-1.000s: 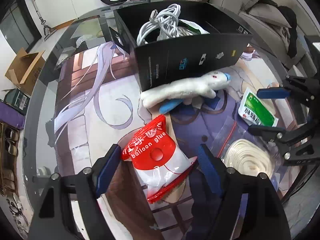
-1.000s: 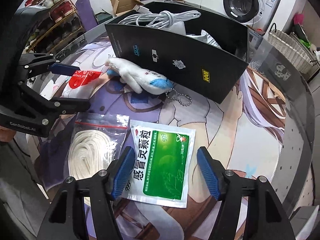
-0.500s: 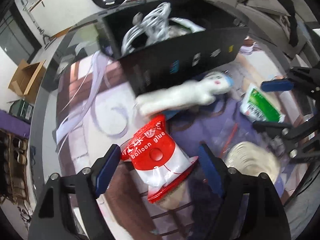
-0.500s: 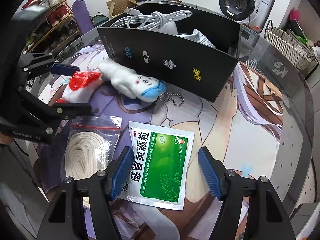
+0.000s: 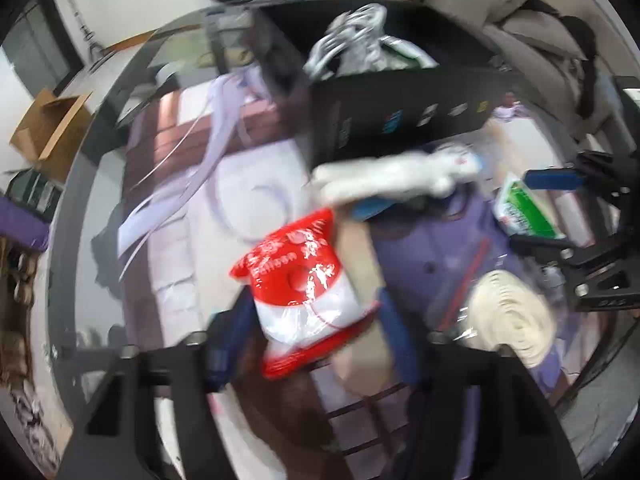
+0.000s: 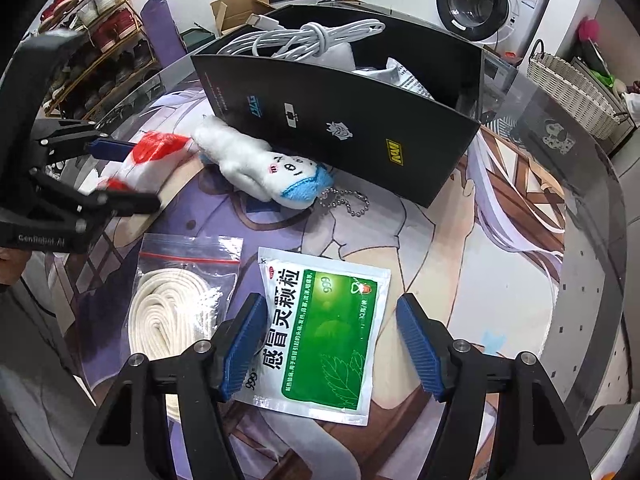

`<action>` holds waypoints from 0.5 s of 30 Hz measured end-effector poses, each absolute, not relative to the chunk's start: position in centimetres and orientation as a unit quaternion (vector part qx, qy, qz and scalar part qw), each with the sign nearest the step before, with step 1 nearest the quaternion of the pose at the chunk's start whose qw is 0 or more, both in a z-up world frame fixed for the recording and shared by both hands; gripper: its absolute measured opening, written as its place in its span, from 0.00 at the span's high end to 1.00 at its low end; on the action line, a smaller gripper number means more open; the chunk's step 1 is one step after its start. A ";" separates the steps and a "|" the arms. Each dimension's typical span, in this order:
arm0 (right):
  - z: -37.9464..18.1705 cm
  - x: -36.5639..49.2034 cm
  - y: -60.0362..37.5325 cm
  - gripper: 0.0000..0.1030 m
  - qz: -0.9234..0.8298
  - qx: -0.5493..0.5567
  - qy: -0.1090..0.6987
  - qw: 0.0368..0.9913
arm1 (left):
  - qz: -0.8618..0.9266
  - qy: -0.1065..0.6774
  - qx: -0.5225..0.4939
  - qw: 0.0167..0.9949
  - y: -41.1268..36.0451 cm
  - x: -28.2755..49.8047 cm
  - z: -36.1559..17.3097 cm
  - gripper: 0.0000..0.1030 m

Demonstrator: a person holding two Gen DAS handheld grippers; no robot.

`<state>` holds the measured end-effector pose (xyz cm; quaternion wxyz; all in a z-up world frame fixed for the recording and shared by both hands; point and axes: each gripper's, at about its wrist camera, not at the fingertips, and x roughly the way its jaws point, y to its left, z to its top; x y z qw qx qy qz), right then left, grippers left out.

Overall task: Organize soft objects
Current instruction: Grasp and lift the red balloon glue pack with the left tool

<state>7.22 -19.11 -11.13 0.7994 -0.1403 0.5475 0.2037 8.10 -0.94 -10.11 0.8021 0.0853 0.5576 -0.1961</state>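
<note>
Printed with a cartoon figure, a mat (image 6: 448,240) covers the round glass table (image 6: 592,216), with a shoe rack (image 6: 92,40) at the far left and a washing machine (image 6: 476,0) behind.

Compared with a second earlier, the left gripper (image 5: 312,328) is seen with its blue pads (image 5: 394,332) drawn much nearer to the red and white glue packet (image 5: 304,280). Its jaws are closing, with the packet between them. The left pad appears to touch the packet's edge, though firm pressure cannot be confirmed through the blur. The packet has been kept in roughly the same spot on the mat, at the left, just beside the plush toy (image 6: 256,168). In the right wrist view the left gripper is seen from the side, angled steeply down, with the packet between its fingers.

Further right, a bag of white cord (image 6: 176,308) and a green sachet (image 6: 320,332) are laid flat on the mat. No change is seen in either, nor in the black box (image 6: 340,120) of cables (image 6: 304,38) behind the toy.

The right gripper (image 6: 332,344) is unmoved: it is held tilted down over the sachet, jaws wide apart, nothing gripped, with the sachet's near end between the pads.
</note>
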 end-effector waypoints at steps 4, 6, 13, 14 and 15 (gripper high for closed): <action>-11.2 6.9 -18.7 0.33 0.211 -0.146 0.548 0.796 | -0.214 0.540 0.108 0.807 -2.5 7.4 -9.4 0.48; -11.2 6.8 -18.7 0.33 0.213 -0.147 0.550 0.794 | -0.204 0.539 0.125 0.807 -3.1 7.3 -9.4 0.44; -11.3 6.3 -19.3 0.41 0.221 -0.151 0.546 0.794 | -0.182 0.550 0.131 0.804 -3.8 7.4 -10.0 0.39; -11.3 6.1 -19.2 0.43 0.225 -0.153 0.543 0.794 | -0.180 0.546 0.127 0.809 -3.8 7.5 -9.9 0.40; -11.3 5.9 -19.2 0.47 0.231 -0.156 0.539 0.795 | -0.182 0.543 0.124 0.811 -3.6 7.4 -9.8 0.45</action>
